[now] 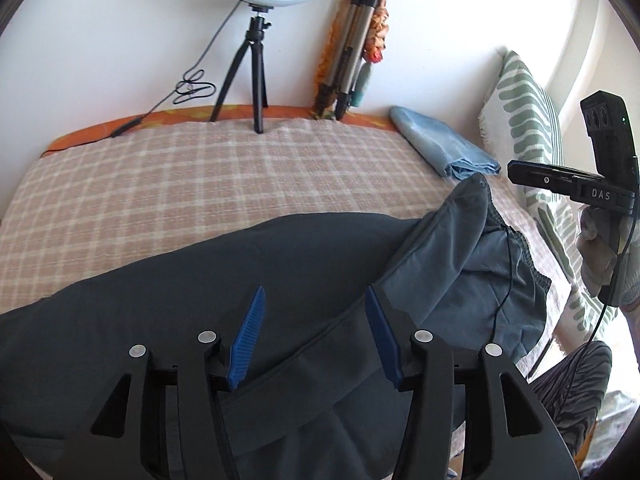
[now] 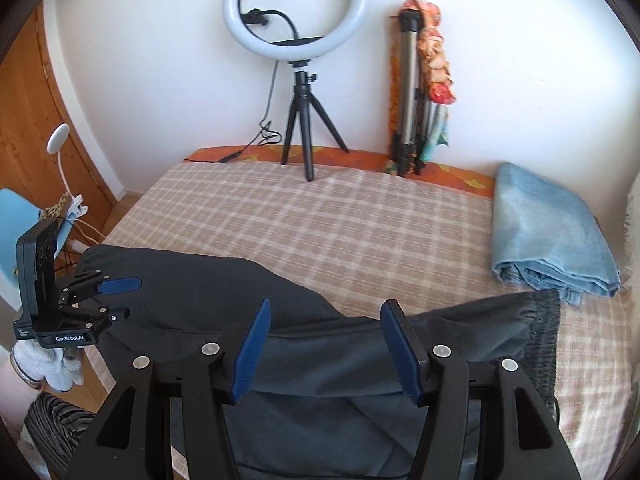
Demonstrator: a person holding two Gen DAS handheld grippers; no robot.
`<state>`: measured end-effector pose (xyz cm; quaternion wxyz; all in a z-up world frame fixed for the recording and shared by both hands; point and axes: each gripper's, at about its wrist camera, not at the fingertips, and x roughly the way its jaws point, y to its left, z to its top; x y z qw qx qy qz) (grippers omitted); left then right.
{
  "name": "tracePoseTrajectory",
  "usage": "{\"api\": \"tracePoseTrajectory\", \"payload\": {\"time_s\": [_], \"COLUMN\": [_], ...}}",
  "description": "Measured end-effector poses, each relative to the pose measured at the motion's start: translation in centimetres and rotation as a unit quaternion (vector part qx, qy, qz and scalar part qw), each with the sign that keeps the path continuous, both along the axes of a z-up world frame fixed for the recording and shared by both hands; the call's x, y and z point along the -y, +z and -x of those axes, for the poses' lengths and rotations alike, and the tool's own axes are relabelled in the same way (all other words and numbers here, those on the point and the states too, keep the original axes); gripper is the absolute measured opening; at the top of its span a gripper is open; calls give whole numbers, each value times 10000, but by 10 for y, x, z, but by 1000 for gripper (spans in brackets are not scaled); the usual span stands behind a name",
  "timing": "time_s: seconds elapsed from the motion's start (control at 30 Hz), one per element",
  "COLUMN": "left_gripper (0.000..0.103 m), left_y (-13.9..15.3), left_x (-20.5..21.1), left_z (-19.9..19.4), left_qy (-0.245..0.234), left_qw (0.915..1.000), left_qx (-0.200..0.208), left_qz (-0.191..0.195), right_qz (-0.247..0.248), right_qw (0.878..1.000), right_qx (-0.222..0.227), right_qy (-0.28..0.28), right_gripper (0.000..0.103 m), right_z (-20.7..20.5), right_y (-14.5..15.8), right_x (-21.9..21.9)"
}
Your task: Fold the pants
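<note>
I find the dark pants (image 2: 248, 288) spread across the near side of the bed (image 2: 320, 208), waistband toward the folded blue cloth (image 2: 548, 232), one layer already doubled over. My left tongs (image 1: 316, 336) and right tongs (image 2: 324, 344) both hang released above the fabric, gripping nothing, apparently between folds.

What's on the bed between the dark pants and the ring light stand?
Nothing: only bare checked blanket lies between the pants and the ring light stand, clearest in the right wrist view.
</note>
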<state>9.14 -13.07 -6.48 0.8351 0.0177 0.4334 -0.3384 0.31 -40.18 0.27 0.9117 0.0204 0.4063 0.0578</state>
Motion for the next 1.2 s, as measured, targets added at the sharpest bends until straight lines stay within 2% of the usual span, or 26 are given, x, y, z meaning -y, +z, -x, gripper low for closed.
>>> {"api": "tracePoseTrajectory", "payload": {"time_s": [0.07,0.13,0.23,0.33,0.43,0.57,0.63,0.73,0.8,0.9,0.93,0.97,1.0,1.03,1.1,1.13,1.2], "left_gripper": [56,57,57,57,57,57,57,57,57,56,56,52,38,31,10,9,5], "left_y": [-11,-19,-32,-44,-51,-54,-55,-59,-63,-65,-64,-64,-64,-64,-64,-63,-59], "left_x": [21,37,53,62,68,71,71,73,74,72,73,72,73,73,75,76,80], "left_z": [-1,-1,-7,-15,-18,-19,-18,-15,-13,-13,-13,-12,-12,-12,-10,-7,2], "left_qy": [-254,-432,-597,-600,-637,-681,-730,-819,-847,-792,-790,-766,-730,-714,-724,-746,-811], "left_qw": [9994,9984,9965,9945,9936,9929,9923,9915,9911,9921,9923,9927,9931,9932,9934,9934,9929], "left_qx": [-235,-307,-514,-794,-826,-861,-905,-885,-868,-821,-799,-759,-715,-681,-602,-537,-272], "left_qz": [-54,-191,-267,-310,-426,-451,-417,-480,-555,-523,-521,-543,-579,-615,-658,-691,-826], "right_qz": [-12,-97,-518,-1015,-1453,-1538,-1322,-776,-758,-643,-601,-573,-526,-548,-900,-1044,-1033], "right_qw": [9994,9966,9863,9666,9460,9280,9220,9184,9148,9159,9172,9187,9194,9200,9210,9231,9280], "right_qx": [-141,-346,-616,-1046,-1323,-1559,-1726,-1916,-1981,-2060,-2056,-2024,-1994,-1961,-1840,-1746,-1579], "right_qy": [-309,-736,-1439,-2106,-2579,-3014,-3204,-3373,-3438,-3385,-3359,-3342,-3349,-3348,-3315,-3263,-3213], "right_gripper": [64,71,72,72,72,72,72,72,72,72,70,67,56,38,21,12,8], "right_z": [3,2,-6,-24,-46,-77,-89,-105,-108,-108,-106,-104,-101,-96,-86,-80,-65], "right_y": [-2,-7,-17,-36,-56,-74,-83,-96,-105,-116,-118,-118,-117,-116,-112,-109,-101], "right_x": [27,56,101,137,161,172,172,170,173,172,171,170,170,171,177,178,177]}}
